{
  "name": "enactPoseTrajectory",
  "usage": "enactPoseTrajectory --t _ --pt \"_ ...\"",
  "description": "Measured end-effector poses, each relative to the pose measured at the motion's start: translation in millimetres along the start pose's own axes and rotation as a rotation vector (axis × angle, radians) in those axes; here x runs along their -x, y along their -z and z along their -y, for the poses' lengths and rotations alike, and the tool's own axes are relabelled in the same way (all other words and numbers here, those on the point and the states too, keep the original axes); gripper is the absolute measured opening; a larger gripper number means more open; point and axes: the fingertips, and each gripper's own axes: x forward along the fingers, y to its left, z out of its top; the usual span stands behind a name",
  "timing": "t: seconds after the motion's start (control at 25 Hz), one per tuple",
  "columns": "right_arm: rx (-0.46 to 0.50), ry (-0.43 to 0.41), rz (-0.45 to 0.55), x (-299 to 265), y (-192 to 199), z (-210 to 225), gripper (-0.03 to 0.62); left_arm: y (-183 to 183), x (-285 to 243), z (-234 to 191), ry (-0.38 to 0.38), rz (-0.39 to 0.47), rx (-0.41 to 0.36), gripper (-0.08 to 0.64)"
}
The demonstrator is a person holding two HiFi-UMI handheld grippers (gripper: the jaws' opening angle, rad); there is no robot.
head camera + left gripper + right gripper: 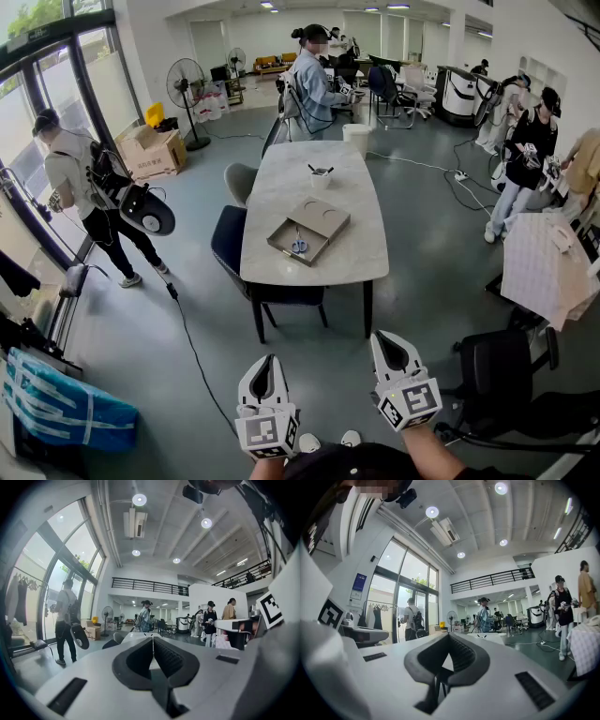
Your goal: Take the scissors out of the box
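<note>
Both tools hang low in the head view, well short of the desk [281, 187]. The left tool [269, 361] is clenched on nothing, its tips meeting with only the room visible past them in the left gripper view [152, 638]. The right tool [384, 339] is likewise clenched and empty, as the right gripper view [449, 635] shows. The two sit side by side, near each other but apart. The scissors [299, 246], blue-handled, lie flat inside the box [328, 217], a shallow cardboard one opened out. It is set askew on the near end of the pale, round-cornered desk. They are in its nearer half, and that half's front rim runs close to the desk's near edge without overhanging it. Farther up the desk, well apart from the box, stands a small cup [321, 176] with dark sticks in it. A dark chair [228, 239] is tucked against the desk's near left corner, and a grey chair [239, 178] stands just beyond it on the same side. Bare grey floor [412, 244] lies between the tools and the desk's near edge and along the desk's right side. A thin cable [192, 352] trails across the floor to the left of the tools. A black seat [502, 366] stands near the right tool. One person [80, 187] is by the windows at left and another person [312, 80] beyond the desk's far end, both well apart from the box.
</note>
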Motion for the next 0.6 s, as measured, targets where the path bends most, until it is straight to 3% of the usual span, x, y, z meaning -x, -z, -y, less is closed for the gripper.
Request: enactPoseTrajectory --t 0.6 --pt "-0.010 0.000 0.001 -8.6 1.1 -6.4 -0.005 2.4 -5.3 -9.7 0.004 -0.007 0.008 0.017"
